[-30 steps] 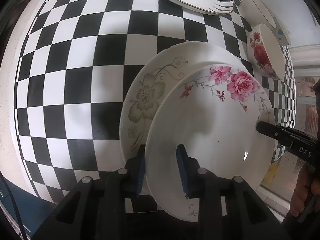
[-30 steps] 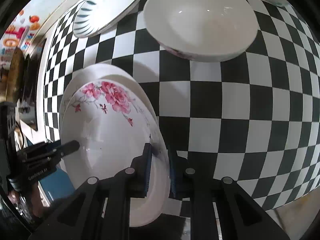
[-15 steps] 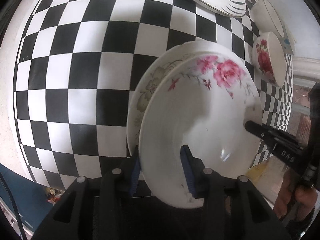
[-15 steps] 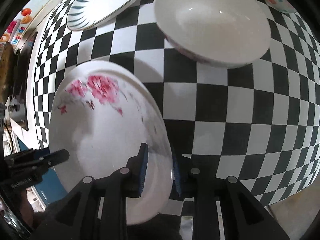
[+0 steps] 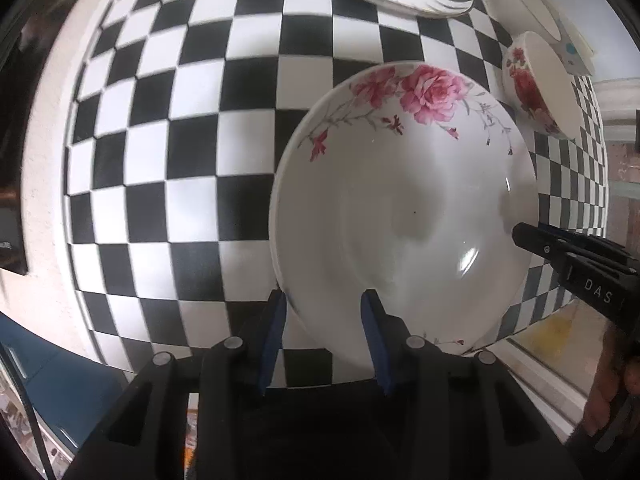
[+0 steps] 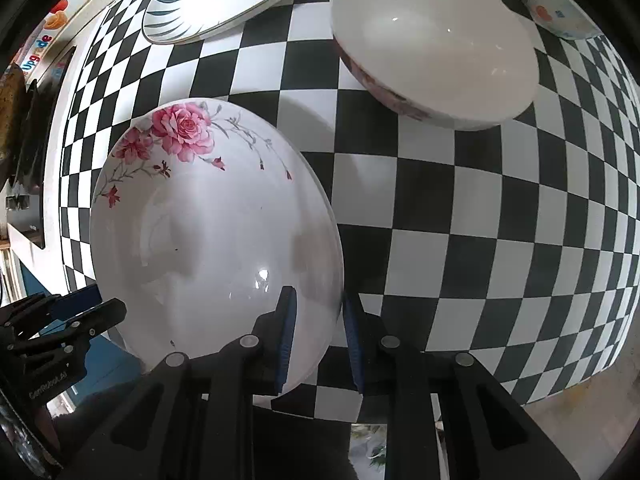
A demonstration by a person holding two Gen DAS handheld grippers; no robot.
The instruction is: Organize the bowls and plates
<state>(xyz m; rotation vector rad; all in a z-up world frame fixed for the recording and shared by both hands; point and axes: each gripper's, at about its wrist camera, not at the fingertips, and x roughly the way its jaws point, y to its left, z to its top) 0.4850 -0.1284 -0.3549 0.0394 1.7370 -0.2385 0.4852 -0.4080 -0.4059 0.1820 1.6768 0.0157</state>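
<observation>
A white plate with pink roses point(image 5: 400, 208) point(image 6: 216, 232) lies level near the table's front edge. It covers a second plate, of which only a thin rim point(image 5: 275, 216) shows at its left. My left gripper point(image 5: 324, 298) straddles the near rim. Its blue pads stand slightly apart, and I see no squeeze on the rim. My right gripper point(image 6: 318, 296) straddles the opposite rim in the same loose way. Each gripper shows in the other's view: the right gripper's fingers point(image 5: 536, 240) and the left gripper's fingers point(image 6: 100, 312).
On the black-and-white checkered cloth point(image 5: 180, 140) a leaf-patterned plate point(image 6: 224, 0) lies at the back. A white bowl with red flowers point(image 6: 432, 52) point(image 5: 536, 84) stands to the right and a dotted bowl point(image 6: 556, 4) beyond it. A person's hand point(image 5: 612, 400) holds the right gripper.
The tilted rose plate has come down level over the pale-flowered plate, hiding it. The pads of both grippers now stand wider apart than a second ago.
</observation>
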